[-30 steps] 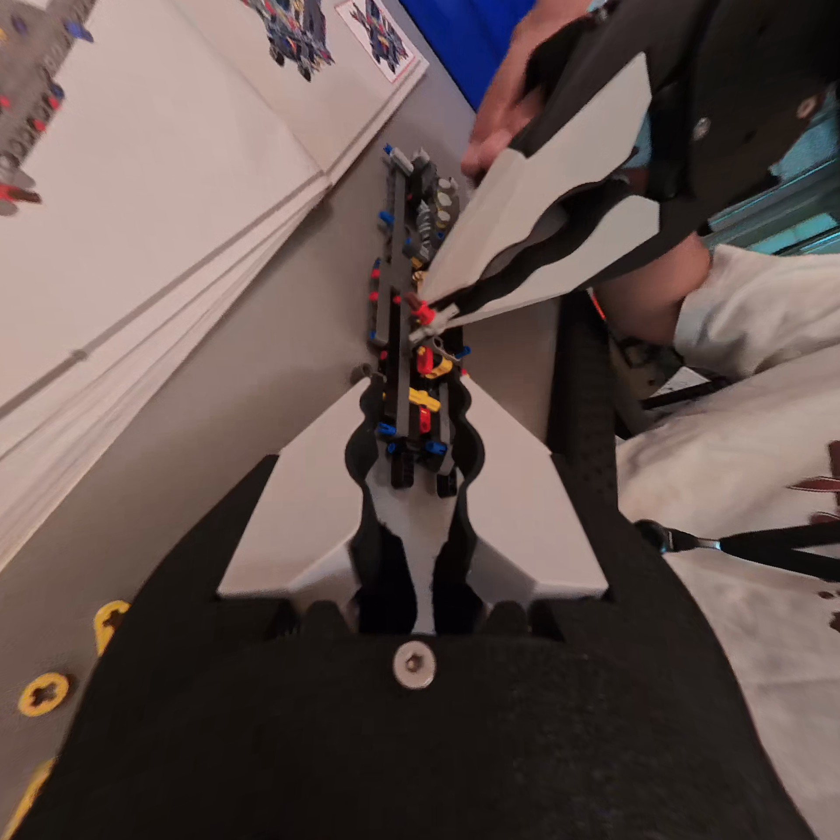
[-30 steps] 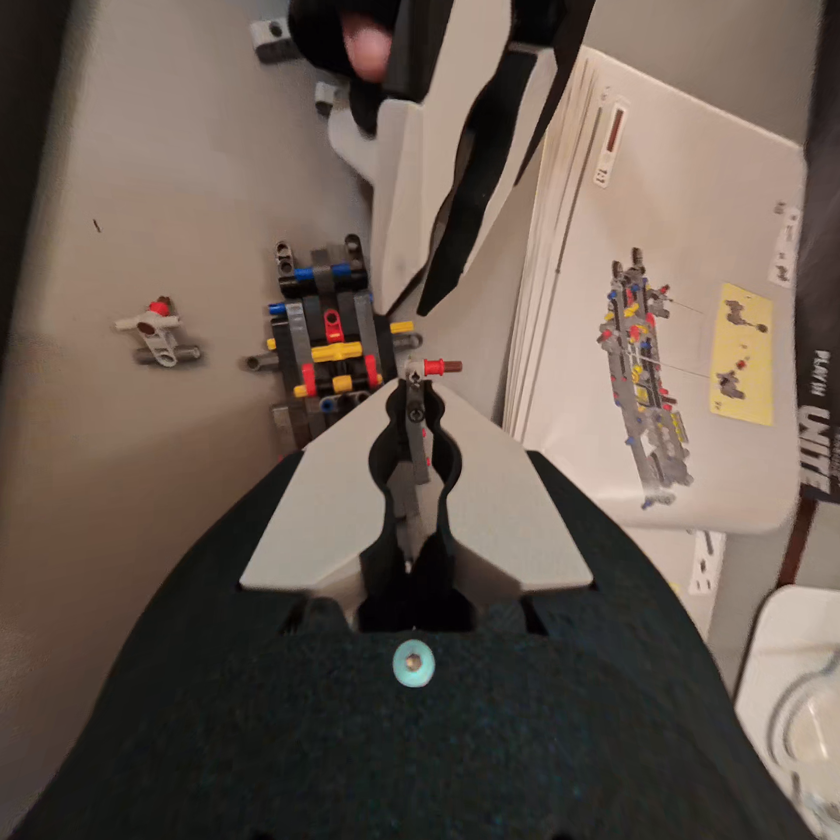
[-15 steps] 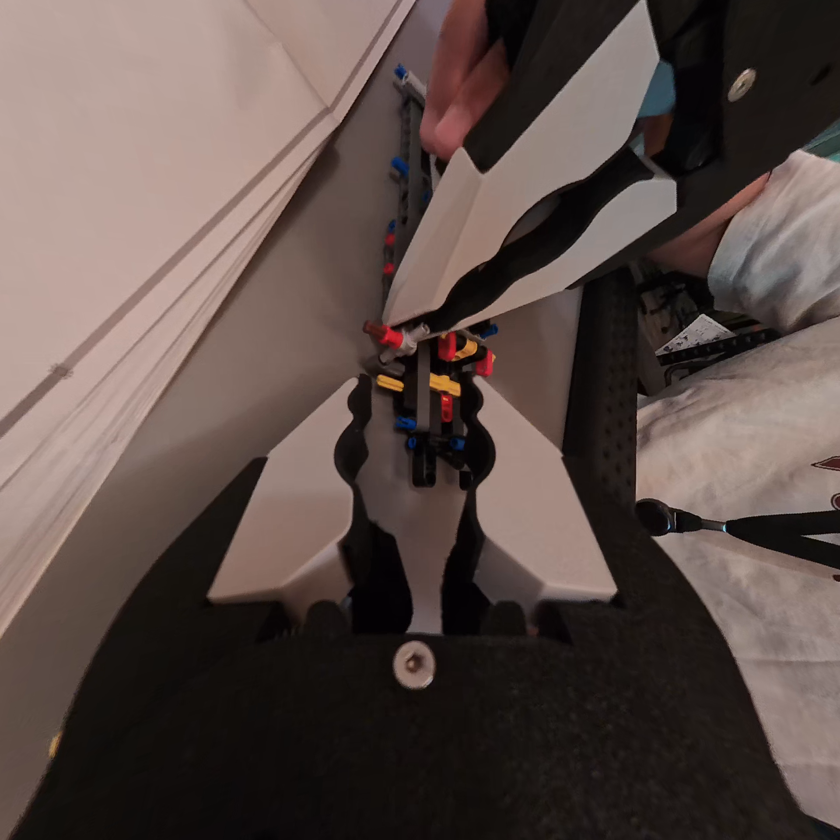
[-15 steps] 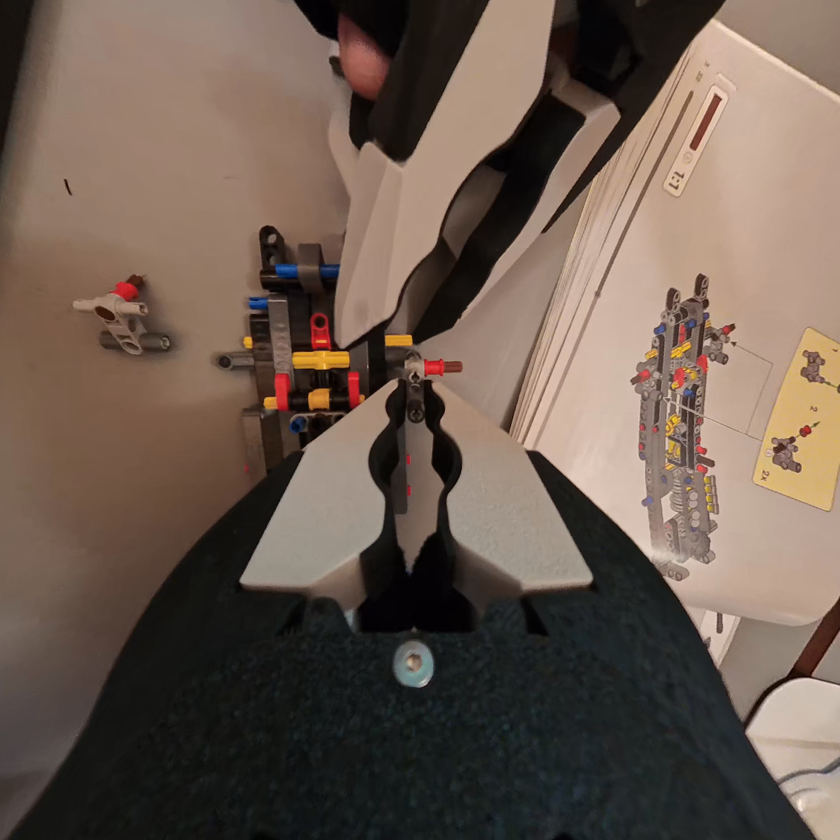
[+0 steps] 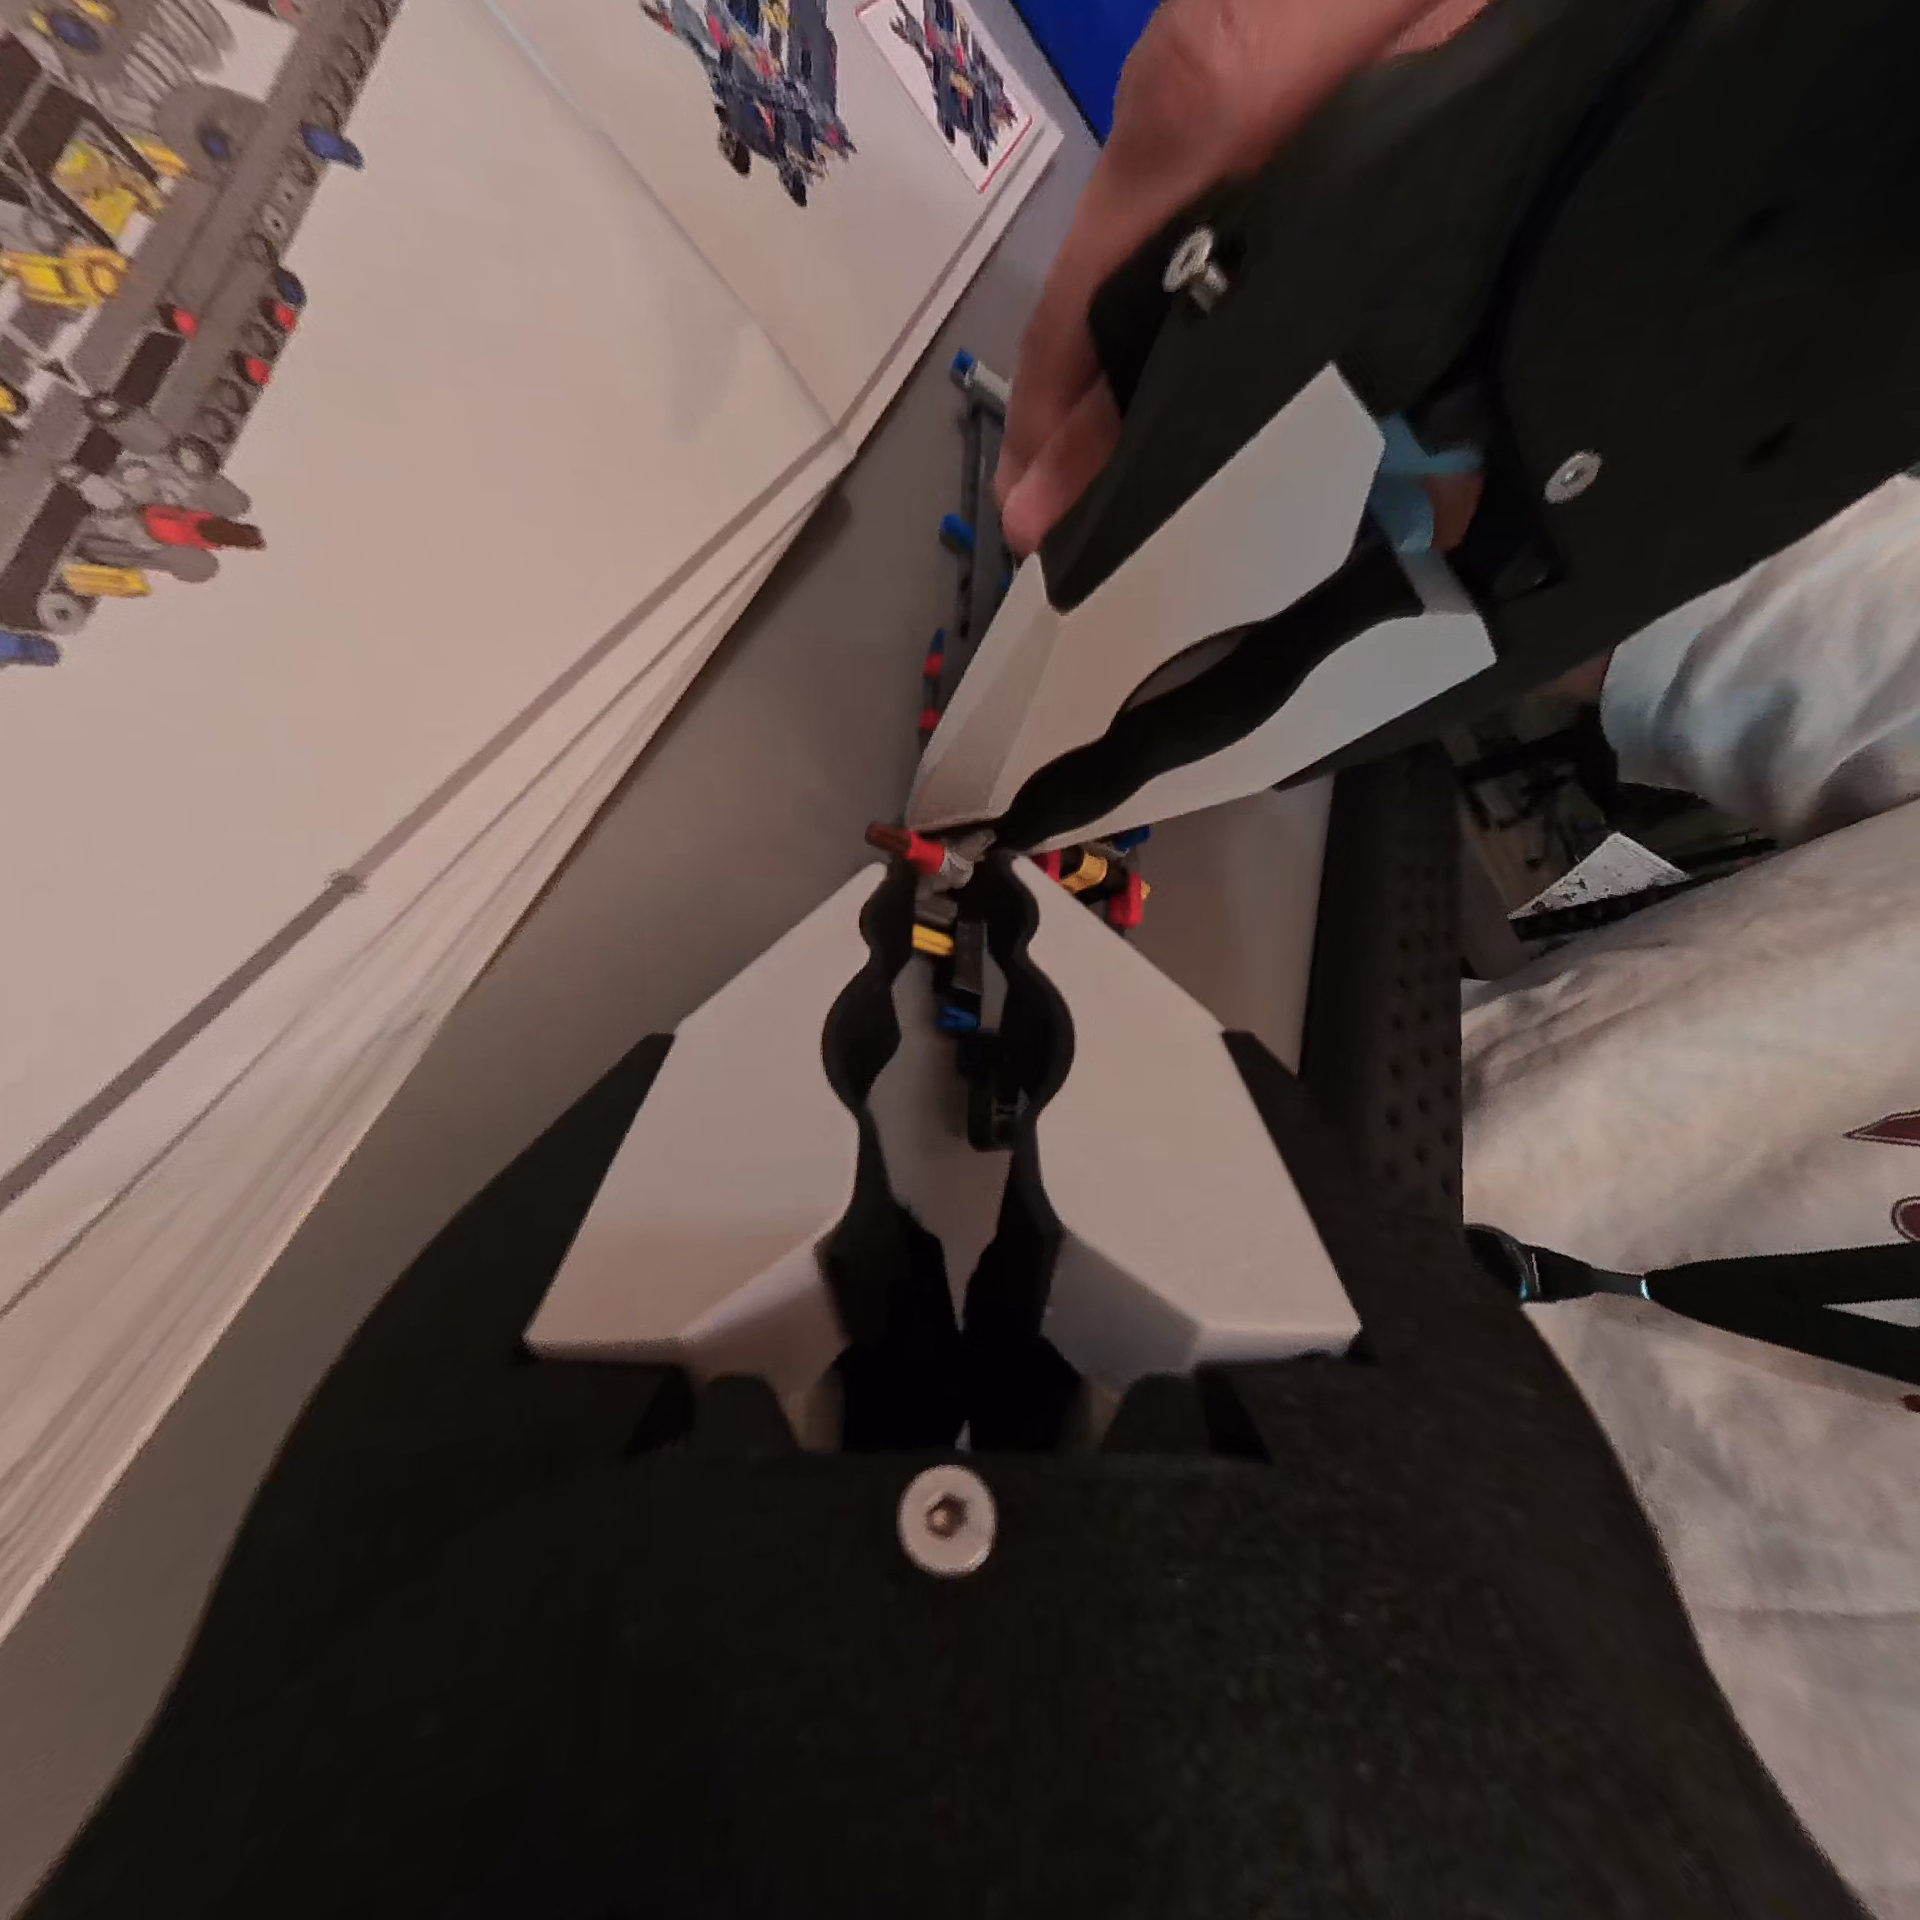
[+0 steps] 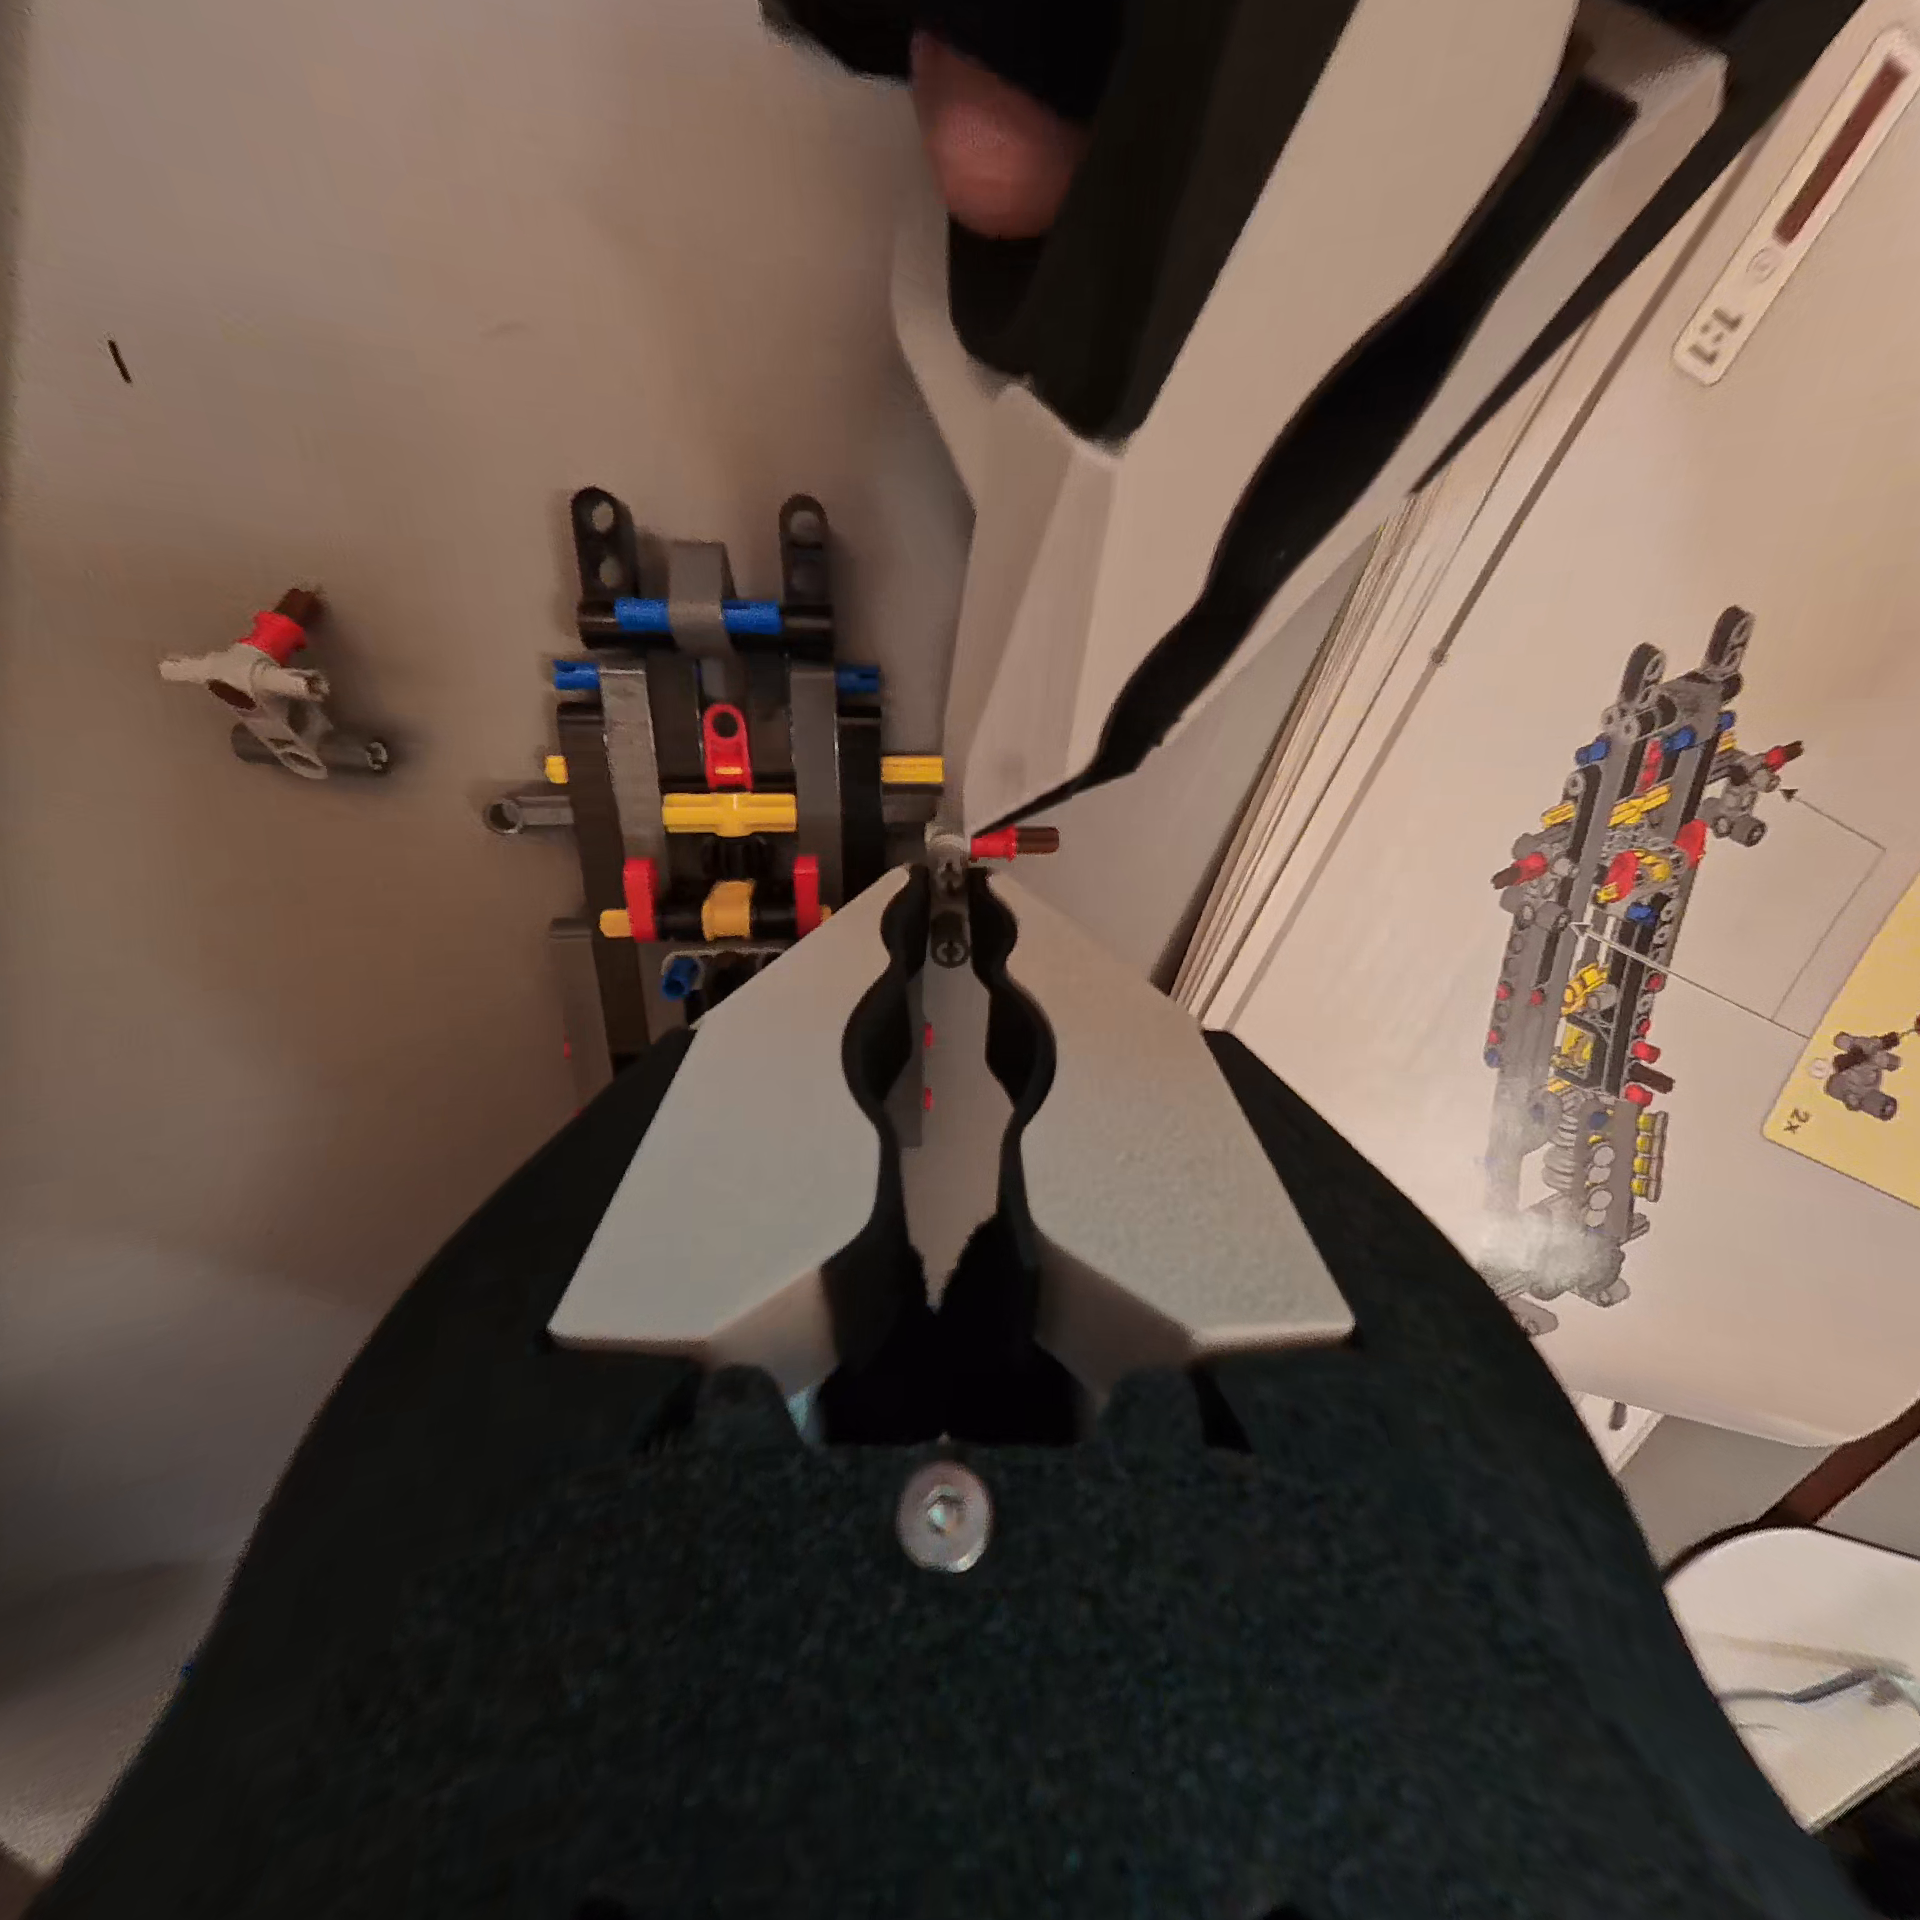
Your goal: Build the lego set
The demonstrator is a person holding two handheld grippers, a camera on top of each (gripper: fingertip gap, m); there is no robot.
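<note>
The long lego chassis (image 6: 717,790), of grey and black beams with blue, yellow and red pins, lies on the grey table. My left gripper (image 5: 951,883) is shut on a black side beam (image 5: 977,1039) at the chassis end; in the right wrist view it (image 6: 977,816) comes down from the top. My right gripper (image 6: 945,883) is shut on a small grey connector piece with a red bush and a brown axle (image 6: 992,842). It holds the piece against the chassis side nearest the booklet. In the left wrist view the right gripper (image 5: 966,836) meets my left fingertips, and the piece (image 5: 920,852) pokes out to the left.
A second small connector piece (image 6: 265,686) lies on the table left of the chassis. The open instruction booklet (image 6: 1558,831) lies right beside the chassis and also shows in the left wrist view (image 5: 416,520). A hand (image 5: 1143,208) holds the right gripper. A white object (image 6: 1818,1662) sits at the lower right. The tips of both grippers are at nearly the same place.
My left gripper's jaws have narrowed onto the chassis end. My right gripper has carried its small piece across the chassis to the side by the booklet, up to my left fingertips.
</note>
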